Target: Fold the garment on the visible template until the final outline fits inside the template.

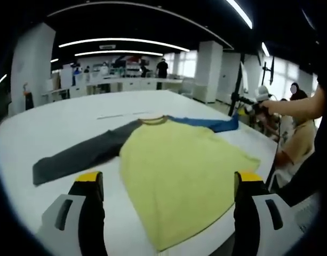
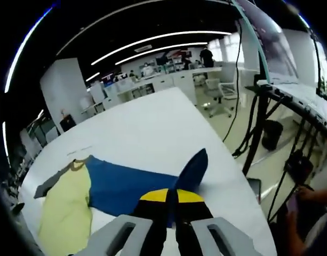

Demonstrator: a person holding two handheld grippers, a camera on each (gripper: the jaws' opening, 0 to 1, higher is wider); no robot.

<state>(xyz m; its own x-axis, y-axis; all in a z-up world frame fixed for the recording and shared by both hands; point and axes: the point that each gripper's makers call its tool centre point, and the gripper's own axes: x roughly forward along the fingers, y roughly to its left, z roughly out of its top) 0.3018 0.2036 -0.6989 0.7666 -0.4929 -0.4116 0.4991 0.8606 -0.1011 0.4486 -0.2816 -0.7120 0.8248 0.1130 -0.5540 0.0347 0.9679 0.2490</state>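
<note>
A long-sleeved shirt lies flat on the white table. Its body is yellow, one sleeve is grey and the other blue. My left gripper hovers open just short of the yellow hem, one jaw on each side of it. In the left gripper view, my right gripper is at the blue cuff by the table's far right edge. My right gripper is shut on the blue sleeve, whose cuff stands up above the jaws. The yellow body lies to their left.
Faint lines mark the table beyond the collar. A person's arm reaches in at the right, and another person sits past the table edge. A black stand with cables and a chair are off the table's right side.
</note>
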